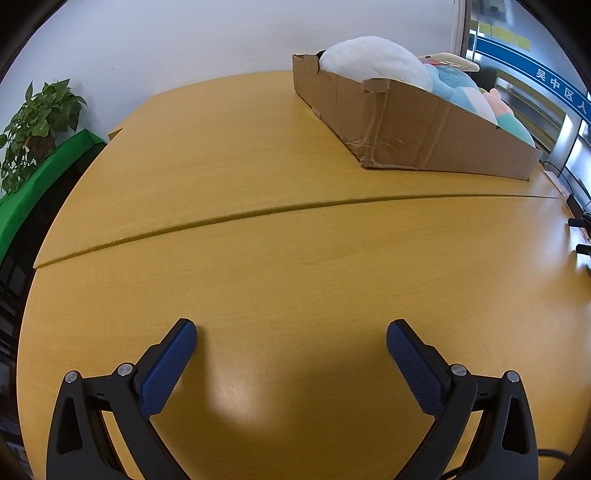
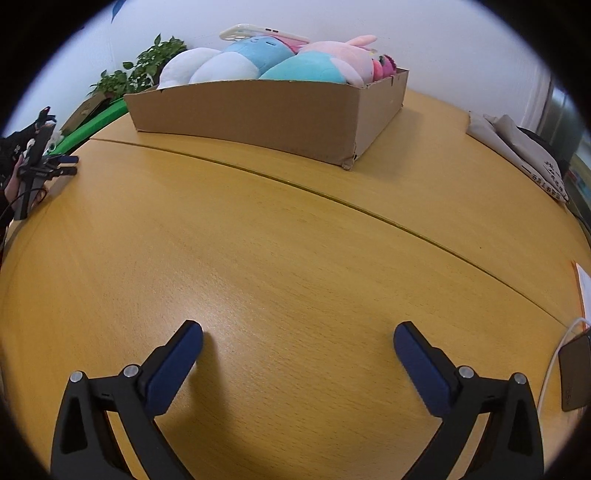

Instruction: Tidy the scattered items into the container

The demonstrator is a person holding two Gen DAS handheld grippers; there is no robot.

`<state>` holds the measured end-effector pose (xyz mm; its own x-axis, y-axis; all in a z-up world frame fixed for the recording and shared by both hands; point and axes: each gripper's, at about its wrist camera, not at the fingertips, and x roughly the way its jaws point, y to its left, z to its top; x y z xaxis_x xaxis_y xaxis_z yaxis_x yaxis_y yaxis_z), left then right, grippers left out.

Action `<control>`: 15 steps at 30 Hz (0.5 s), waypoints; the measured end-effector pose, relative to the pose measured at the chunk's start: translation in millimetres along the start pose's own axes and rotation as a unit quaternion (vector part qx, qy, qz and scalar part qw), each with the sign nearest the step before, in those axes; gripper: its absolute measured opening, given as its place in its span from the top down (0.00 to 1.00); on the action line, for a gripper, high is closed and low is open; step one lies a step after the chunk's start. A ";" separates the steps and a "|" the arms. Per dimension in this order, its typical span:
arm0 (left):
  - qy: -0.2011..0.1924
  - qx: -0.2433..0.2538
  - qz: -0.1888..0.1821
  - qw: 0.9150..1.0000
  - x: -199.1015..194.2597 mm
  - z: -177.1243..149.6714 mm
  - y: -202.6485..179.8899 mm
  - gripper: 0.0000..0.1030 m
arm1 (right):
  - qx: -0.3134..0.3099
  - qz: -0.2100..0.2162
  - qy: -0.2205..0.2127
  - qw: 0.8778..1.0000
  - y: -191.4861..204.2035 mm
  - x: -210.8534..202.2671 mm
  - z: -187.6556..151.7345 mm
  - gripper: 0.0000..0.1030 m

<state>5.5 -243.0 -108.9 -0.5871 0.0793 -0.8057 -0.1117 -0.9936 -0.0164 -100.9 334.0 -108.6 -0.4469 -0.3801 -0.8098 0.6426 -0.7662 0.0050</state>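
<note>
A yellow-tan wooden table [image 2: 295,258], crossed by a curved seam, carries an open brown cardboard box [image 2: 266,110] at its far side. Folded beige cloth [image 2: 517,147] lies at the far right edge.

White wall [image 1: 203,33] (potted plant [image 1: 37,125] beside)

My left gripper [image 1: 291,332] and right gripper [image 2: 298,334] are matt black plastic with dimpled, rubbery-looking blue pads [image 1: 168,373] and small bright metal pins. The table [image 2: 280,251] is yellow wood-grain, smooth with a soft sheen. The cardboard box [image 2: 258,110] is matt brown, creased and scuffed. The plush toys [image 2: 310,66] are fuzzy cloth; the phone [image 2: 258,32] on top looks like glossy plastic, I think.
</note>
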 end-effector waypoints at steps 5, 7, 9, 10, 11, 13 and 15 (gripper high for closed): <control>0.001 0.003 -0.002 1.000 2.8 5.3 3.7 0.00 | -0.003 0.001 0.000 1.000 -1.6 -0.4 1.4 0.00; 0.001 0.003 -0.002 1.000 2.9 4.9 4.0 0.00 | -0.004 0.002 0.001 1.000 -2.2 -0.6 2.1 0.00; 0.000 0.003 -0.002 1.000 2.7 4.5 4.1 0.00 | -0.004 0.002 0.001 1.000 -2.7 -0.7 2.8 0.00; 0.000 0.003 -0.002 1.000 2.8 4.4 4.0 0.00 | -0.005 0.002 0.001 1.000 -3.0 -0.8 3.1 0.00; 0.000 0.003 -0.002 1.000 2.8 4.4 4.1 0.00 | -0.005 0.002 0.001 1.000 -3.2 -0.9 3.4 0.00; 0.000 0.003 -0.002 1.000 2.5 3.3 3.6 0.00 | -0.006 0.002 0.001 1.000 -3.8 -1.0 4.1 0.00; 0.000 0.003 -0.002 1.000 2.5 2.3 3.7 0.00 | -0.006 0.002 0.001 1.000 -3.7 -0.8 4.5 0.00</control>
<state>1.8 -246.3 -109.6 -0.5874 0.0836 -0.8050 -0.1198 -0.9927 -0.0157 -105.6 334.8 -105.3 -0.4425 -0.3823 -0.8112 0.6523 -0.7580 0.0014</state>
